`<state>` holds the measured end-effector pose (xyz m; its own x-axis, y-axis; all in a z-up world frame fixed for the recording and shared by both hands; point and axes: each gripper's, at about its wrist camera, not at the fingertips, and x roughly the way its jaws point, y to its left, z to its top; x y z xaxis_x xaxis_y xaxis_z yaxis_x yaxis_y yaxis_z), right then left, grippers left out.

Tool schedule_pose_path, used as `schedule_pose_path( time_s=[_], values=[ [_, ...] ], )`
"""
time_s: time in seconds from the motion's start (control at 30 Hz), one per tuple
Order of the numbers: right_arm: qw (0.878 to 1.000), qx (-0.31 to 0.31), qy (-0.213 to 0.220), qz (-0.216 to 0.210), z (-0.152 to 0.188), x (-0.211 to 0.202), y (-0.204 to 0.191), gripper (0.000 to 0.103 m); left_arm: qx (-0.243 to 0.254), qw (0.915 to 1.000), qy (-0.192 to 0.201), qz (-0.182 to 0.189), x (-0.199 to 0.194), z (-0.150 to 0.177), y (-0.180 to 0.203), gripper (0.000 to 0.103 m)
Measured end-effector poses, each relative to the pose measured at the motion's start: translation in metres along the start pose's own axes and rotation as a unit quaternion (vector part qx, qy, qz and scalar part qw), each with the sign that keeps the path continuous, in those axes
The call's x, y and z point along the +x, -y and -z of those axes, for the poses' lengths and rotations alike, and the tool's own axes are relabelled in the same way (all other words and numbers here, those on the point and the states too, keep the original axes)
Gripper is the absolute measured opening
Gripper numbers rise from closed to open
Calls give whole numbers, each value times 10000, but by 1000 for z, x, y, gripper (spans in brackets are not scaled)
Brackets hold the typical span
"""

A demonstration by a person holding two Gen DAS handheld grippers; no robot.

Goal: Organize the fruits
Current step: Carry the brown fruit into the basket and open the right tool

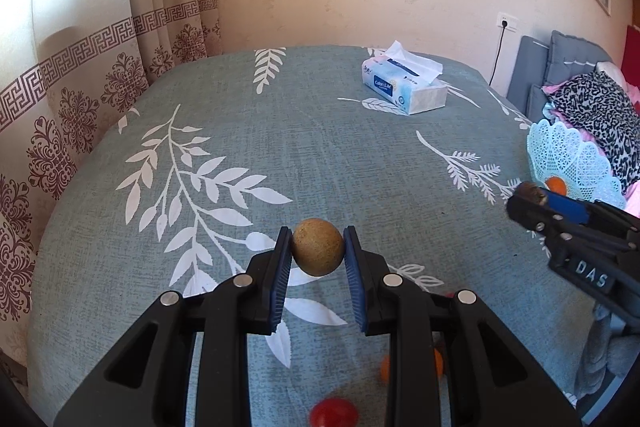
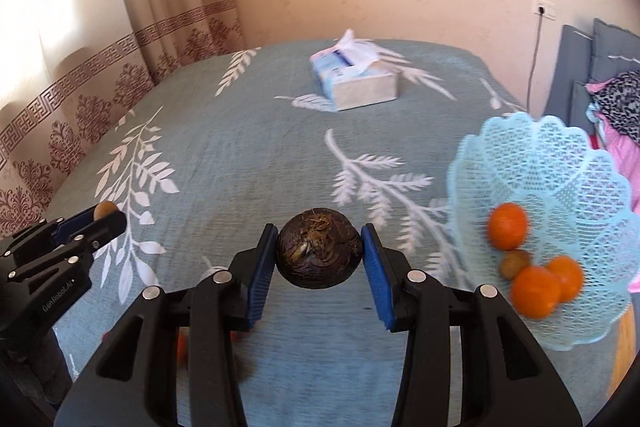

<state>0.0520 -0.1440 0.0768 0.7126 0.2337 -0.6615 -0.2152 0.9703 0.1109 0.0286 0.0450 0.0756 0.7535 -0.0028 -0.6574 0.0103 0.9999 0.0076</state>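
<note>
honestly both round fruits look ready to squirt out: left tool [image 1: 317, 247] is only pinching the tan fruit [image 1: 317, 246] at its tips, right tool [image 2: 320, 254] squeezing the dark brown fruit [image 2: 320, 251] short of the basket [image 2: 576, 163]

Left gripper [image 1: 317, 247]: jaws clamp a tan round fruit [image 1: 317, 246] above the leaf-print bed cover [image 1: 320, 155]. Right gripper [image 1: 530, 197] at right edge, dark fruit [image 1: 532, 193] in it, beside the blue lattice basket [image 1: 572, 159]. Tissue box [image 1: 404, 83] far back. Red fruit [image 1: 334, 413] below.

Teal leaf-print cloth [image 1: 320, 155], pale-blue lattice basket [image 2: 560, 163]
</note>
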Motion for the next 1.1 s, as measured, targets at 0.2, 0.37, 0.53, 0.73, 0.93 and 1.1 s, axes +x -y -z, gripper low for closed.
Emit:
schedule_pose_path(
  time_s=[0.2, 0.37, 0.53, 0.73, 0.93, 1.1],
  values=[
    [9987, 278, 171, 389, 2, -17, 40, 44, 117, 9999, -10, 65, -1, -1, 16, 26],
    [9957, 528, 336, 681, 5, -31, 71, 44, 255, 9996, -10, 114, -2, 0, 32, 26],
    [9921, 737, 438, 920, 7, -39, 98, 44, 377, 9992, -11, 144, -2, -1, 47, 26],
    [9879, 937, 405, 1166, 10, -34, 124, 44, 544, 9983, -11, 206, -4, -2, 66, 26],
    [9851, 1149, 324, 1236, 15, -25, 144, 44, 681, 9974, -27, 247, -2, -4, 81, 26],
    [9839, 1199, 339, 1283, 15, -23, 152, 48, 780, 9965, -42, 303, -1, -6, 94, 26]
  ],
)
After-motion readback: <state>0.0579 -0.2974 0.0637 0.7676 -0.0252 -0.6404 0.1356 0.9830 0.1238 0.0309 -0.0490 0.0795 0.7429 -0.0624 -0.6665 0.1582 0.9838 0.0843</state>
